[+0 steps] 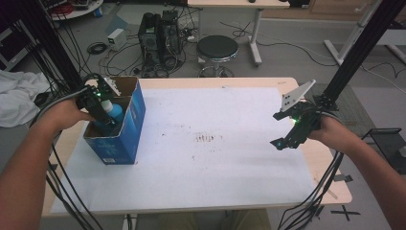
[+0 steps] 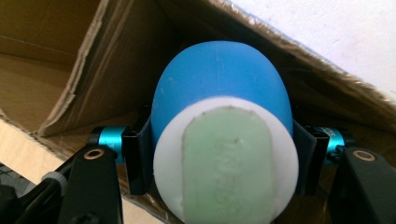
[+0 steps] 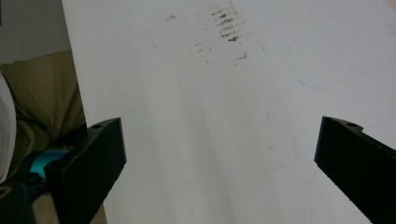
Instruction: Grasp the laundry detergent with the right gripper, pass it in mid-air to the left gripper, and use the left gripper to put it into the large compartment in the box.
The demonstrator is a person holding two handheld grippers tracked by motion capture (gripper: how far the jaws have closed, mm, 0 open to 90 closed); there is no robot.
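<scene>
A blue bottle with a white cap point(image 1: 114, 109) pokes out of the open blue cardboard box point(image 1: 128, 135) at the table's left. My left gripper point(image 1: 101, 111) is shut on it. In the left gripper view the blue bottle point(image 2: 219, 84) sits tight between the two black jaws, its white and pale green end toward the camera, over the box's brown inside point(image 2: 56, 56). My right gripper point(image 1: 286, 133) hovers open above the white sheet point(image 1: 215, 143) at the right. In the right gripper view the jaws stand wide apart over the bare white sheet point(image 3: 219, 130).
A patch of brown smudges point(image 1: 207, 138) marks the sheet's middle. Beyond the table stand a black stool point(image 1: 217, 49), a computer tower point(image 1: 154, 34) and loose cables. A black frame post point(image 1: 356, 57) rises at the right. White cloth point(image 1: 16, 96) lies at far left.
</scene>
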